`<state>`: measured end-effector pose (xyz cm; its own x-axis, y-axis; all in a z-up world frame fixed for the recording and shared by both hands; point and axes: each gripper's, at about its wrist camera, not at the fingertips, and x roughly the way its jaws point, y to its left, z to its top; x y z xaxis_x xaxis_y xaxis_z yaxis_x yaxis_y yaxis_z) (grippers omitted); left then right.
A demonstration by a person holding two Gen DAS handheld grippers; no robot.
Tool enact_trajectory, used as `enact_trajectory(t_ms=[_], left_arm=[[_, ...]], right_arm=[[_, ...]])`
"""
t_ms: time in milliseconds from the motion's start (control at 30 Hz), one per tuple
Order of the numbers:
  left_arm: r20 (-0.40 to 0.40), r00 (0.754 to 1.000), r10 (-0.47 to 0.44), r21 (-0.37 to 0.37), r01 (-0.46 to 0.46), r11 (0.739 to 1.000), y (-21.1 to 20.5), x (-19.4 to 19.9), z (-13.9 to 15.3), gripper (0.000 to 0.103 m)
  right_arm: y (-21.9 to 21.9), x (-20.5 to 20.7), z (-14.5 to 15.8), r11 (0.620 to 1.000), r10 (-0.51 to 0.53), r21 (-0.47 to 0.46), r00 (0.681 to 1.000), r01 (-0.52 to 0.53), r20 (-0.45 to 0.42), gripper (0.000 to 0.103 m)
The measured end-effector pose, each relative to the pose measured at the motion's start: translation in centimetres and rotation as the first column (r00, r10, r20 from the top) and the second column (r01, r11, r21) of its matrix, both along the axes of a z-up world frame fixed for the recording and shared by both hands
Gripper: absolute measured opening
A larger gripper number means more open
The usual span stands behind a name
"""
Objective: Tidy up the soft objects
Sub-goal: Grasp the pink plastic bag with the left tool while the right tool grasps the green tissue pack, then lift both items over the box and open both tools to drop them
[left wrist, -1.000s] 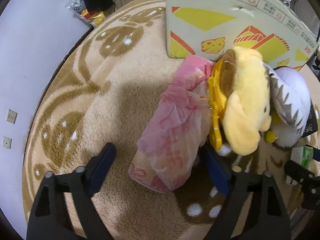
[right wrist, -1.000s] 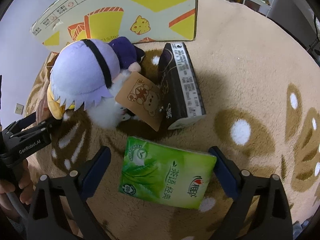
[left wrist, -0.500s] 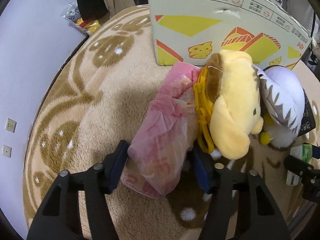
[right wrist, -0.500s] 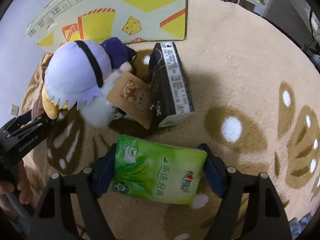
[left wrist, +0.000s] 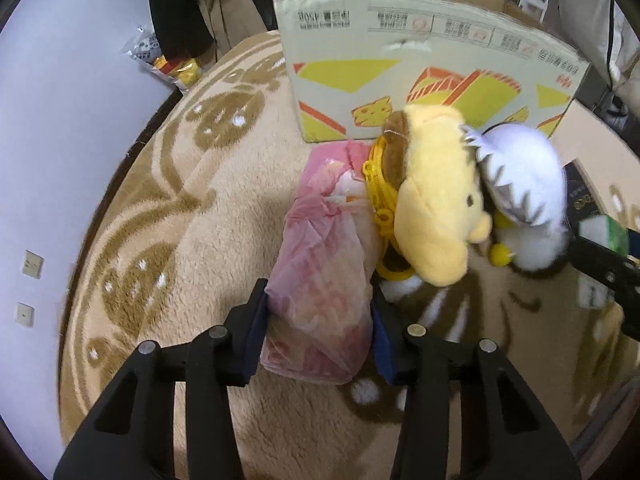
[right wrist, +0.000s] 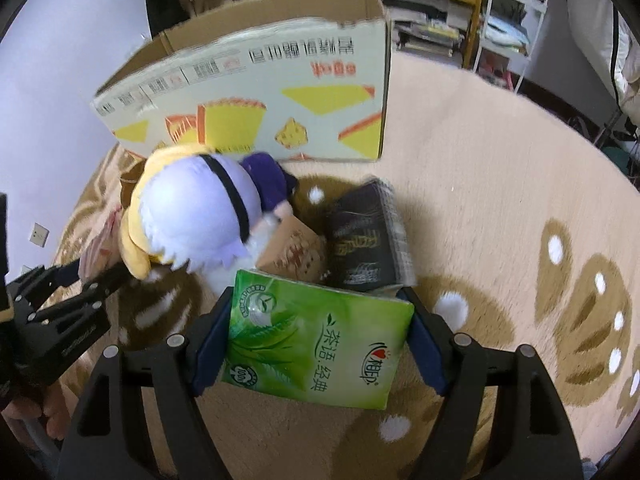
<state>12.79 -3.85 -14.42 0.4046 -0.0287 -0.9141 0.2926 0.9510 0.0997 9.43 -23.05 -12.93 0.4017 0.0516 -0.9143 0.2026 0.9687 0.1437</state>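
My left gripper [left wrist: 318, 332] is shut on a pink plastic-wrapped soft pack [left wrist: 324, 276] and holds it raised off the rug. My right gripper [right wrist: 316, 344] is shut on a green tissue pack [right wrist: 316, 344], also lifted. A yellow dog plush [left wrist: 432, 196] with a yellow chain lies beside the pink pack. A lilac-haired plush [right wrist: 192, 220] leans on it, with a brown bear tag [right wrist: 292, 252]. A black tissue pack [right wrist: 368, 236] lies on the rug behind the green pack. An open cardboard box [right wrist: 256, 96] stands behind them all.
A beige rug [left wrist: 200, 216] with brown leaf patterns covers the floor. A white wall [left wrist: 48, 112] is at the left. Snack bags [left wrist: 168, 64] lie at the rug's far edge. Metal shelves [right wrist: 472, 8] stand at the back right. Open rug lies to the right [right wrist: 500, 200].
Both grippers closed from wide open onto their packs, the left on the pink pack, the right on the green one. Both then rose, so the box's open top came into view.
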Motion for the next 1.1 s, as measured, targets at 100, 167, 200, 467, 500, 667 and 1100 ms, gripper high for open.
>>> enact_trajectory(t_ms=[100,167,200,467,500,667,1100], left_arm=[[-0.002,1.000,-0.013,-0.025,0.013,1.000,0.3,-1.0,1.0,0.042],[0.019,1.000,-0.010,-0.021,0.011,1.000,0.6,-1.6,2.0,0.041],[0.026,1.000,-0.006,-0.030,0.007,1.000,0.8,-1.9,2.5,0.039],[0.102,0.995,0.023,-0.076,-0.015,0.997,2.3,-4.3,5.3,0.021],[0.112,0.993,0.025,-0.083,-0.015,0.996,2.4,-4.4,5.6,0.021],[0.156,0.987,0.044,-0.115,-0.026,0.993,2.9,-5.4,7.1,0.021],[0.310,0.948,0.073,-0.114,-0.039,0.993,2.7,-5.9,10.7,0.021]], right_arm=[[-0.1,0.0,0.7,1.000,0.001,-0.006,1.000,-0.001,0.025,0.082],[0.0,-0.1,1.1,1.000,0.002,-0.008,0.999,-0.001,0.038,0.082],[-0.4,-0.6,1.7,1.000,0.003,-0.009,0.999,-0.002,0.042,0.082],[-0.5,-1.6,5.0,0.999,0.013,-0.035,0.988,-0.008,0.156,0.082],[-0.5,-1.6,5.4,0.999,0.015,-0.038,0.986,-0.008,0.168,0.082],[-0.6,-1.7,6.7,0.999,0.020,-0.048,0.977,-0.010,0.212,0.082],[-0.4,-0.4,10.8,0.997,0.030,-0.075,0.941,-0.005,0.337,0.082]])
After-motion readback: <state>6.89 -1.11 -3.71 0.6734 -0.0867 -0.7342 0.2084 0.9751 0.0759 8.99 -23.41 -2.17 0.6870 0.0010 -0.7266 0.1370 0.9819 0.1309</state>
